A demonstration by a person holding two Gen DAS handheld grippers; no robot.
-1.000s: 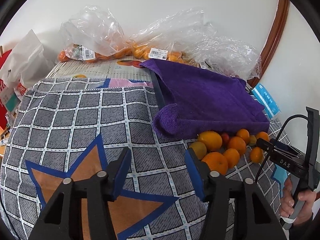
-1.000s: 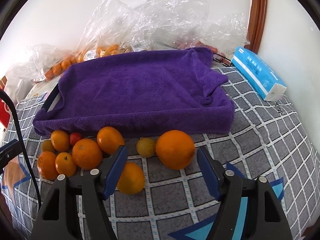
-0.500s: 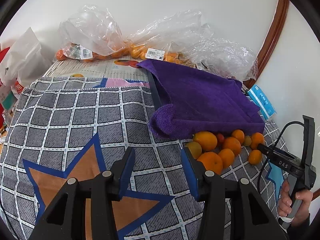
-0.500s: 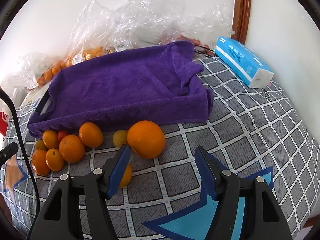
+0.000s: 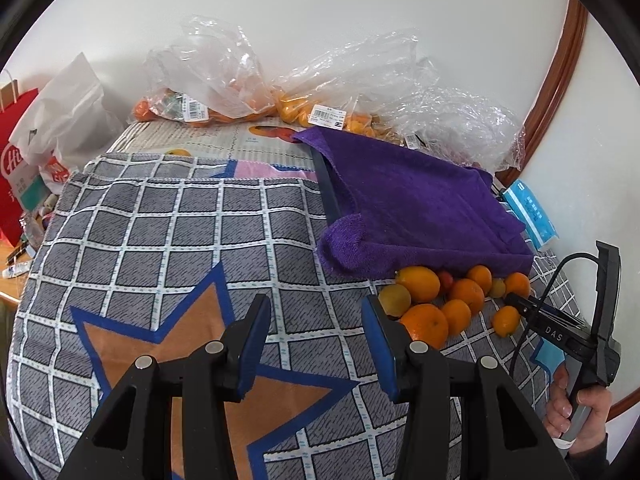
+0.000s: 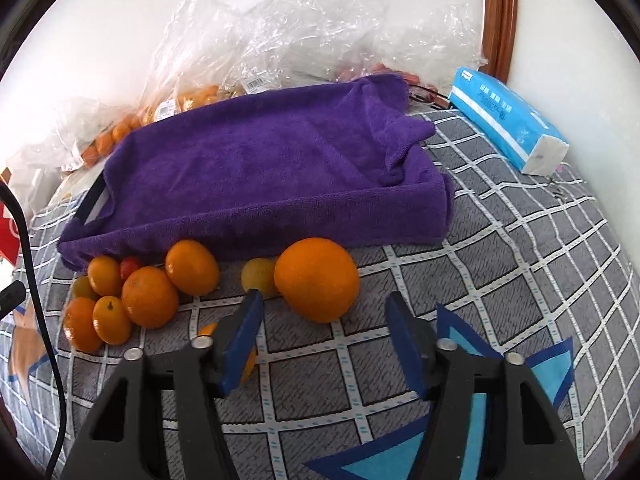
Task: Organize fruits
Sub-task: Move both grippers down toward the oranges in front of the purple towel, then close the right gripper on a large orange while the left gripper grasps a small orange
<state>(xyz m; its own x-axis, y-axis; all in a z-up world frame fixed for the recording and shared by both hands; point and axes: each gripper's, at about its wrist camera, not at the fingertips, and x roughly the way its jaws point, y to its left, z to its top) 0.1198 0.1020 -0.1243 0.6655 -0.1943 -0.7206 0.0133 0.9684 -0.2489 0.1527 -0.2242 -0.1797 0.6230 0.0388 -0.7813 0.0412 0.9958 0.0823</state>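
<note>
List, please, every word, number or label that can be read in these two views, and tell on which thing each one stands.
"DAS": white letters on the black body of the right tool, seen in the left wrist view.
"Hi": white letters, cut off, on the red bag at the left edge.
Barcode price labels on the plastic fruit bags: too small to read.
Print on the blue tissue pack: blurred, unreadable.

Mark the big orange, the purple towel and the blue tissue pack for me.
big orange (image 6: pixel 317 279), right wrist view, middle of its peel.
purple towel (image 6: pixel 256 160), right wrist view, flat top.
blue tissue pack (image 6: pixel 505 117), right wrist view, printed top face.
</note>
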